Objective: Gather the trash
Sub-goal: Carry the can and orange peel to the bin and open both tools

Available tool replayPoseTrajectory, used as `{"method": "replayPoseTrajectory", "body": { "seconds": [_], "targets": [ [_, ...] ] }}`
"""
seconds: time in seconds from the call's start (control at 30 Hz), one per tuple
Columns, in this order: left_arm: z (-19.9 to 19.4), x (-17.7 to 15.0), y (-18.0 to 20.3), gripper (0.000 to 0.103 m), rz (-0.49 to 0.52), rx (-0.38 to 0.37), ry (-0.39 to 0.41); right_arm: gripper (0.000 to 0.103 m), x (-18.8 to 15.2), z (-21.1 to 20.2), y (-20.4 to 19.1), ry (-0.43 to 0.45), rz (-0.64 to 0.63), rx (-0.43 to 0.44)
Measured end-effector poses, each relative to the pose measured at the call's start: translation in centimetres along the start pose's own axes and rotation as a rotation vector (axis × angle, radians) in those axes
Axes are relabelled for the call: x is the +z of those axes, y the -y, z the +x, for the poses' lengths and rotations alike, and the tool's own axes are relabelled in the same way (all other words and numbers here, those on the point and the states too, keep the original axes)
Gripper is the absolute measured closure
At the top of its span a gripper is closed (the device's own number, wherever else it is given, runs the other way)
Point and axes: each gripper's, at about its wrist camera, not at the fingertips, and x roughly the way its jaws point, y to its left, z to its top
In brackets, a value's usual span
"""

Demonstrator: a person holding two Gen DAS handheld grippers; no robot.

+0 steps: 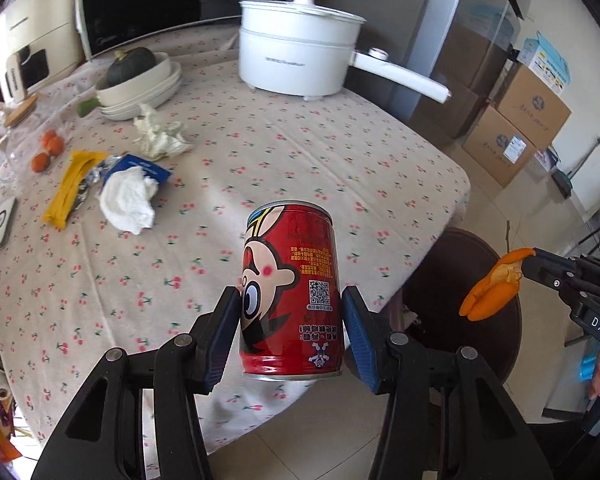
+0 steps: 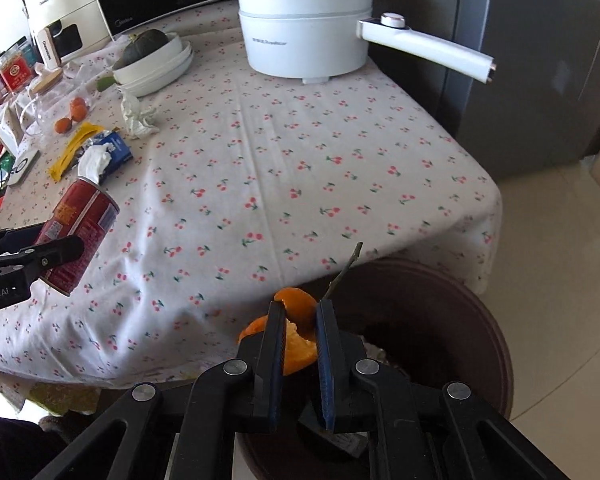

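Observation:
My left gripper (image 1: 290, 300) is shut on a red cartoon drink can (image 1: 292, 280), held upright above the near edge of the cherry-print tablecloth (image 1: 260, 152). In the right wrist view the same can (image 2: 80, 228) hangs tilted at the left in the left gripper (image 2: 66, 258). My right gripper (image 2: 300, 312) is shut on a piece of orange peel (image 2: 296, 308), above a dark brown round bin (image 2: 460, 320) on the floor beside the table. From the left wrist view the peel (image 1: 492, 292) shows at the right, over the bin (image 1: 472, 264). Crumpled white tissues (image 1: 128, 200) (image 1: 156, 132) and a yellow wrapper (image 1: 74, 184) lie on the table.
A white electric pot (image 1: 300, 52) with a long handle stands at the table's far side. Stacked white bowls (image 1: 148, 84) hold a dark squash. Small oranges (image 1: 48, 148) and a glass jar sit at the left. Cardboard boxes (image 1: 516, 128) stand on the floor at the right.

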Motion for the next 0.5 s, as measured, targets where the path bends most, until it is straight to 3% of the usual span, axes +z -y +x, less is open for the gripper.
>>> {"method": "replayPoseTrajectory", "body": {
  "seconds": [0.3,0.5],
  "targets": [
    [3.3,-1.3,10.5,0.048,0.176,-0.13,-0.054,0.091,-3.1,-2.0,6.1,0.0,0.101,-0.048],
    [5.6,-2.9,13.9,0.048,0.253,-0.139,-0.101,0.091,-4.8,-2.9,9.2,-0.013,0.158,-0.076]
  ]
}}
